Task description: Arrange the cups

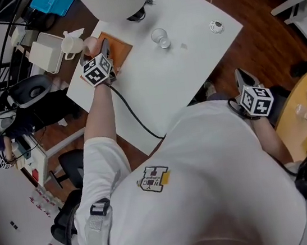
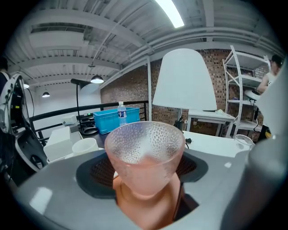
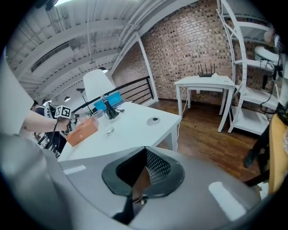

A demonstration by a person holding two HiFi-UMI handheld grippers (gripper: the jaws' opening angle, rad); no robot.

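Observation:
A pink textured cup (image 2: 146,152) sits upright between the jaws of my left gripper (image 2: 146,184), which is shut on it. From the head view, that left gripper (image 1: 98,53) holds the pink cup (image 1: 90,44) at the far left edge of the white table (image 1: 189,57), beside an orange box (image 1: 119,49). A clear glass cup (image 1: 159,37) stands on the table to the right of the box and also shows as the glass cup (image 3: 108,123). My right gripper (image 1: 247,83) hangs off the table's near right side; the right gripper (image 3: 135,195) is shut and holds nothing.
A white lamp shade (image 1: 113,0) rises over the table's far side. A cable grommet (image 1: 216,26) lies at the far right corner. Beyond the left edge are a white pitcher (image 1: 71,44) and a white box (image 1: 47,53). A round yellow table (image 1: 303,120) with bottles stands at the right.

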